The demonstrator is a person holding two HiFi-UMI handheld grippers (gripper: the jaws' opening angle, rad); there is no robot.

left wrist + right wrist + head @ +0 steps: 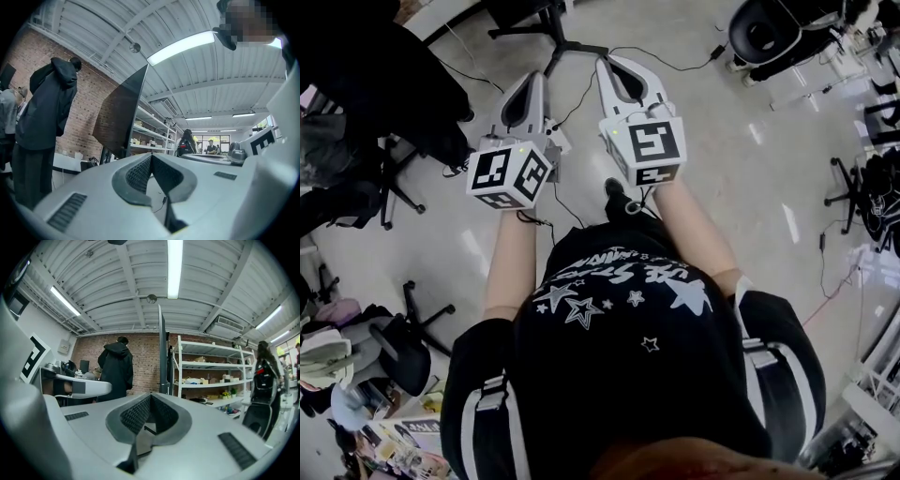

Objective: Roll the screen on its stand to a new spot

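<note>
Over glossy floor (750, 216) | brick wall (145, 352), shelves (211, 364) | left claw (534, 80) closed | right claw (611, 64) closed

Glossy pale floor (741, 197) carries black cables (675, 67) and wheeled chairs (403, 352).

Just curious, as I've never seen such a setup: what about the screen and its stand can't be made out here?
Screen, right gripper view: seen edge-on, so its face is hidden.
Screen's lower part, left gripper view: hidden behind the left gripper.
Stand legs, head view: cut off by the top edge; wheels can't be told.
</note>
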